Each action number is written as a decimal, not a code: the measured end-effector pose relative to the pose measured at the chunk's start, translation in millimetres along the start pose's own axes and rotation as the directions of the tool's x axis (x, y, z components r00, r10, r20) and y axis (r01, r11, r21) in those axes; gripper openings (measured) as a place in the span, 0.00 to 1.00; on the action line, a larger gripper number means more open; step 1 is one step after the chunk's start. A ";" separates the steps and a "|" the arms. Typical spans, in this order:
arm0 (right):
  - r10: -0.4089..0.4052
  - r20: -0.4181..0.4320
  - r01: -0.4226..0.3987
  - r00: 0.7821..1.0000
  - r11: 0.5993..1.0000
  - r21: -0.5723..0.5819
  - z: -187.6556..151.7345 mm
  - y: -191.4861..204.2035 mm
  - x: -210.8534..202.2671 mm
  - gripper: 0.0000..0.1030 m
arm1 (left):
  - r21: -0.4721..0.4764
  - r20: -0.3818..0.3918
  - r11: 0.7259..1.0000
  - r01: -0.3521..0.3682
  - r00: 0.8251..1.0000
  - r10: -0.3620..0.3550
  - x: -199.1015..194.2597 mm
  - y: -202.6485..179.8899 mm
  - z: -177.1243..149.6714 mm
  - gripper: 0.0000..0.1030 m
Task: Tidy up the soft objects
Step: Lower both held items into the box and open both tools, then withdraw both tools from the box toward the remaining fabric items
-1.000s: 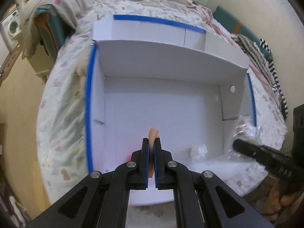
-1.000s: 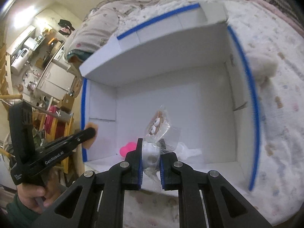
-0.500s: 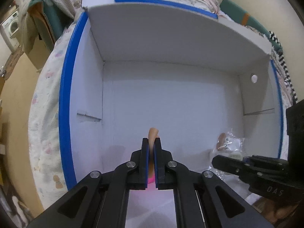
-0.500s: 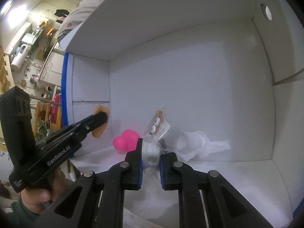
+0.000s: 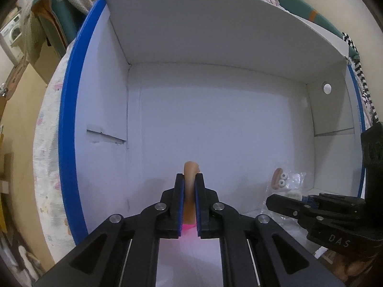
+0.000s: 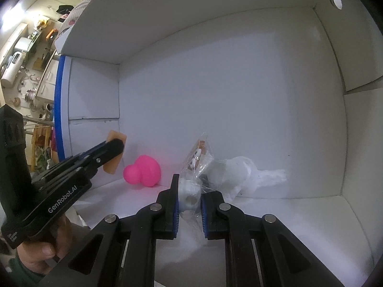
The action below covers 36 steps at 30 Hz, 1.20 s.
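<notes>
Both grippers are inside a white cardboard box [image 5: 215, 124] with blue-taped edges. My left gripper [image 5: 189, 181] is shut on a flat tan soft piece [image 5: 190, 169], held above the box floor; it also shows in the right wrist view [image 6: 115, 153]. My right gripper [image 6: 189, 186] is shut on a clear plastic bag holding a white and brown toy [image 6: 198, 165], low over the floor; the bag also shows in the left wrist view [image 5: 284, 179]. A pink soft toy [image 6: 143, 171] lies on the floor between them. A white soft lump [image 6: 241, 174] lies behind the bag.
The box [image 6: 215, 83] stands on a bed with a patterned cover [image 5: 47, 143]. Its tall back flap [image 5: 215, 35] and side walls close in around both grippers. Room furniture shows beyond the left wall [image 6: 28, 59].
Both grippers have moved forward and down into the box with their loads. The box walls now fill both views, and the pink toy and white lump look closer.
</notes>
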State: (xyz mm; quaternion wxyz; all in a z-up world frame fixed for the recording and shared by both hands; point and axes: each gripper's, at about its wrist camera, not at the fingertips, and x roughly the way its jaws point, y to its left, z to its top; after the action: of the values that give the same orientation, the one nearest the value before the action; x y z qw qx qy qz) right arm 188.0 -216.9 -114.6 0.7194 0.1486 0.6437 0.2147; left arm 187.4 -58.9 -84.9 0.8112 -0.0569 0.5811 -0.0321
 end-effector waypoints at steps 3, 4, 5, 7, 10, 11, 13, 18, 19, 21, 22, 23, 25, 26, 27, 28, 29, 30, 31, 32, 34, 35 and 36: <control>-0.011 -0.002 0.011 1.000 1.000 0.000 0.4 3.3 0.7 0.17 | 0.002 0.007 1.000 -0.007 1.000 0.007 -1.0 -1.9 -0.7 0.09; -0.015 -0.003 0.015 1.000 1.000 0.001 -0.3 3.2 0.4 0.20 | 0.002 0.006 1.000 -0.006 1.000 0.006 -1.3 -2.0 -1.4 0.11; -0.020 -0.005 0.020 1.000 1.000 0.002 -0.5 2.5 0.6 0.23 | 0.002 0.003 1.000 -0.002 1.000 0.002 -1.2 -2.4 -1.8 0.13; -0.014 -0.002 0.014 1.000 1.000 0.010 -0.7 0.6 -0.6 0.35 | -0.010 -0.003 1.000 0.012 1.000 -0.012 -3.1 1.0 -2.2 0.17; -0.007 0.010 0.007 1.000 1.000 0.028 -1.1 -2.4 -4.7 0.63 | -0.021 0.007 1.000 0.002 1.000 -0.001 -6.1 4.0 -1.5 0.18; -0.006 0.011 0.005 1.000 0.999 0.033 -1.0 -2.5 -6.4 0.63 | -0.024 0.009 1.000 -0.002 1.000 0.003 -6.8 4.5 -1.4 0.19; -0.008 0.006 0.008 1.000 0.999 0.042 -1.1 -1.0 -9.2 0.66 | -0.031 0.004 1.000 0.002 1.000 -0.001 -8.6 5.8 -1.4 0.22; -0.075 0.038 0.071 0.996 0.994 0.088 -2.3 -3.9 -19.1 0.82 | -0.029 0.003 0.999 0.024 1.000 -0.024 -21.4 10.6 -2.7 0.44; -0.073 0.036 0.069 0.997 0.992 0.101 -2.5 -5.7 -20.9 0.84 | -0.022 0.008 0.999 0.033 0.999 -0.033 -25.2 9.8 -3.7 0.47; -0.074 0.039 0.069 0.996 0.991 0.117 -3.7 -7.3 -24.5 0.85 | -0.008 0.015 0.999 0.038 0.999 -0.038 -31.6 8.1 -5.2 0.63; -0.079 0.042 0.074 0.996 0.990 0.118 -4.6 -7.1 -25.9 0.85 | 0.000 0.020 0.999 0.035 0.999 -0.035 -36.1 7.5 -9.0 0.65; -0.087 0.046 0.081 0.995 0.990 0.117 -5.4 -6.4 -27.2 0.85 | 0.007 0.028 1.000 0.021 0.999 -0.021 -39.7 5.8 -10.4 0.65; -0.096 0.053 0.090 0.994 0.990 0.113 -7.6 -4.8 -30.7 0.85 | 0.010 0.056 1.000 -0.011 0.998 0.011 -47.7 6.6 -14.0 0.66; -0.099 0.057 0.093 0.993 0.990 0.108 -8.4 -3.6 -32.3 0.85 | 0.007 0.067 1.000 -0.015 0.998 0.015 -51.4 7.4 -15.1 0.66; -0.102 0.063 0.095 0.993 0.990 0.101 -9.7 -2.3 -33.9 0.85 | 0.002 0.074 1.000 -0.012 0.997 0.012 -54.6 9.0 -15.9 0.66; -0.105 0.067 0.098 0.992 0.991 0.096 -11.0 -1.6 -35.6 0.85 | -0.004 0.079 1.000 -0.008 0.997 0.008 -57.8 11.2 -16.9 0.66; -0.111 0.069 0.104 0.991 0.990 0.090 -12.2 -0.5 -36.5 0.85 | -0.008 0.083 1.000 -0.008 0.996 0.009 -59.9 12.6 -18.1 0.66; -0.117 0.071 0.111 0.991 0.990 0.084 -13.1 0.6 -37.6 0.85 | -0.011 0.089 1.000 -0.014 0.996 0.015 -62.0 14.4 -19.5 0.66; -0.123 0.074 0.117 0.990 0.990 0.078 -13.5 2.1 -37.6 0.85 | -0.014 0.091 1.000 -0.025 0.996 0.026 -62.7 16.0 -20.9 0.66; -0.125 0.078 0.119 0.989 0.990 0.074 -12.9 4.5 -36.7 0.85 | -0.017 0.089 0.999 -0.031 0.995 0.033 -63.6 16.4 -21.8 0.66; -0.120 0.090 0.114 0.989 0.991 0.073 -14.1 6.2 -38.8 0.85 | -0.017 0.091 1.000 -0.026 0.995 0.027 -67.7 20.0 -23.8 0.66; -0.119 0.095 0.113 0.988 0.991 0.075 -14.7 6.3 -41.7 0.85 | -0.014 0.098 1.000 -0.025 0.995 0.026 -71.4 21.0 -25.2 0.66; -0.118 0.099 0.111 0.988 0.991 0.075 -15.2 7.6 -42.8 0.85 | -0.014 0.104 1.000 -0.026 0.994 0.027 -74.7 20.5 -26.0 0.66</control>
State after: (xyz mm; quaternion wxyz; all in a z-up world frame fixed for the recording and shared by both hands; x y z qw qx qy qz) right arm 168.7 -232.7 -75.9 0.7571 0.1471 0.6204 0.1423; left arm 138.5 -31.2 -25.6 0.8405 -0.0560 0.5388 -0.0147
